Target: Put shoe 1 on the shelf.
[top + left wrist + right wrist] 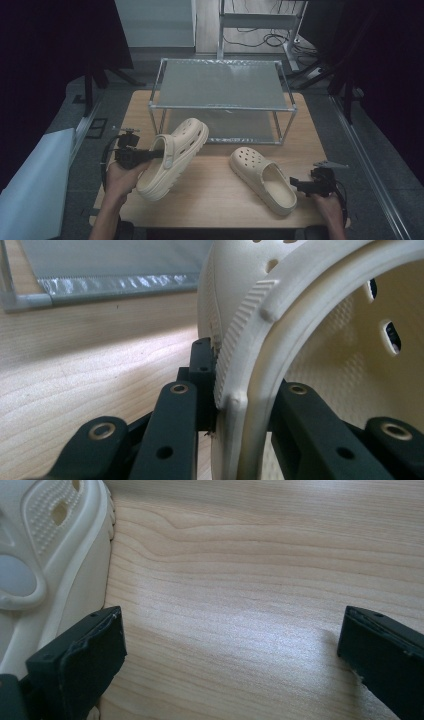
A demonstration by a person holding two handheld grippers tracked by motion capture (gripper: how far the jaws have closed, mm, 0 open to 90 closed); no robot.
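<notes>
High view: left hand-held gripper [156, 154] clamped on heel rim of cream perforated foam clog [172, 157], lifted above wooden worktop [215, 195] w/ toe toward wire-frame shoe rack [222, 106]. Likely light, springy, grippy; rim suits pinching. Right hand-held gripper [230, 645] jaws apart.

The high view is looking forward and down over the whole table [220, 195] from its near edge. The left gripper view is sitting close against the lifted clog [300, 340], facing the rack [115, 282]. The right gripper view is facing down at the tabletop, sharing the second clog [55, 555].
</notes>
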